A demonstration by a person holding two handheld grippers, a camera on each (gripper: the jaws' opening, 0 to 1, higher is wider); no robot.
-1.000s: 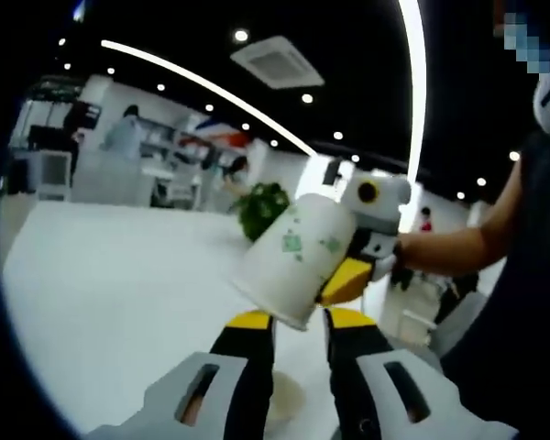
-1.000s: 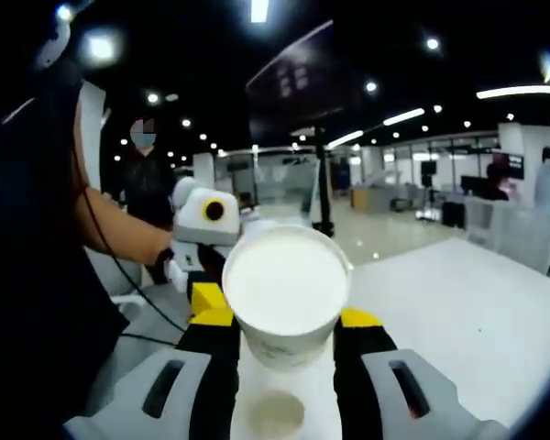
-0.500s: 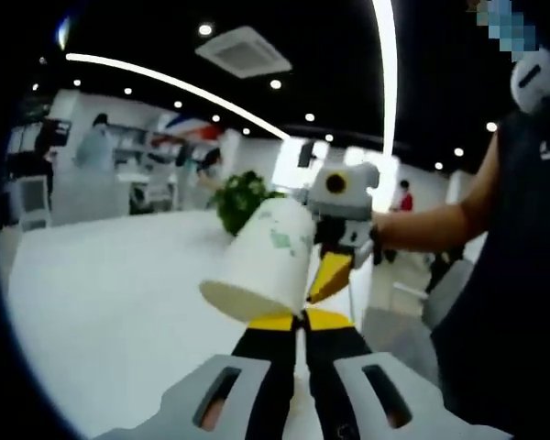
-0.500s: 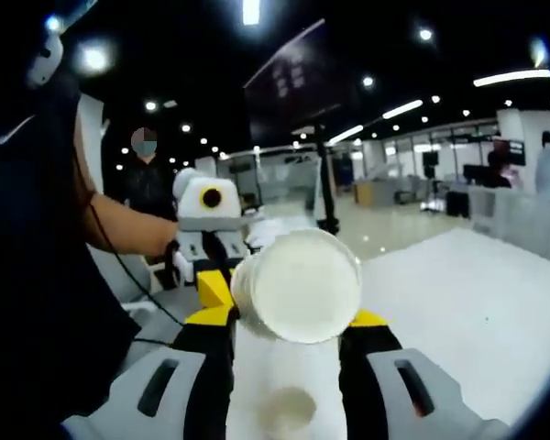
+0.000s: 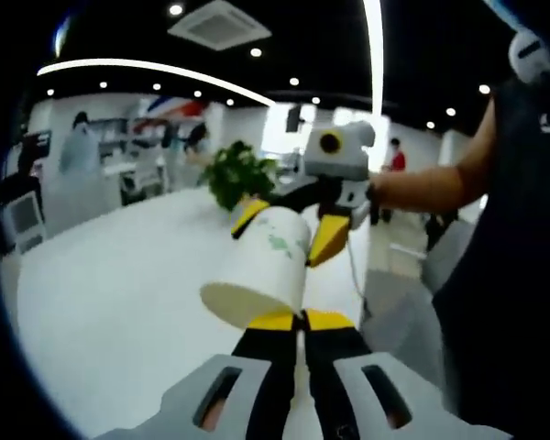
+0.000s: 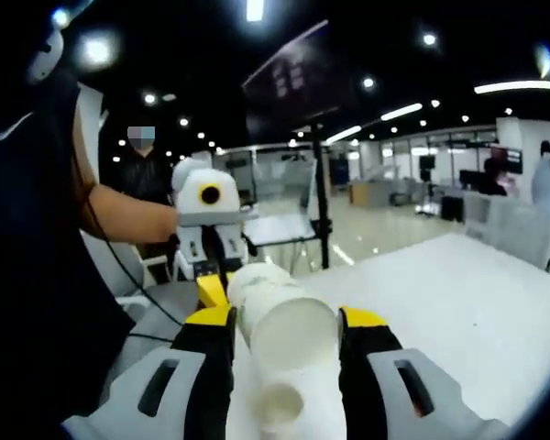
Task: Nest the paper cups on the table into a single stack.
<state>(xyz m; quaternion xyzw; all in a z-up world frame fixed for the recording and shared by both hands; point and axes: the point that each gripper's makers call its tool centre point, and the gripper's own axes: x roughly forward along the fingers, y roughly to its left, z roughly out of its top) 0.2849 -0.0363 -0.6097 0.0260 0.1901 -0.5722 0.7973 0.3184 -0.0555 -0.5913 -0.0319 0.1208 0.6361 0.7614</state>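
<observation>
A white paper cup [image 5: 261,266] with a green print hangs in the air, its mouth turned toward the left gripper view. My left gripper [image 5: 301,319] is shut on the cup's rim. Around the cup's base end my right gripper [image 5: 286,229] stands open, yellow jaws spread on either side without pressing. In the right gripper view the cup's base [image 6: 289,332] faces the camera between the right gripper's [image 6: 287,319] parted jaws, and the left gripper [image 6: 218,291] holds the cup from behind. Below, another paper cup [image 6: 280,403] stands on the white table [image 6: 458,293].
The white table [image 5: 119,293] stretches to the left and far side. A green plant [image 5: 234,179] stands beyond it. The person's forearm [image 5: 422,183] and dark torso [image 5: 513,275] fill the right. Another person [image 6: 142,174] stands behind the left gripper.
My right gripper's jaws have let go of the cup, which has slipped a little away from them. My left gripper, open a second ago, has shut on the cup's rim and keeps hold.
</observation>
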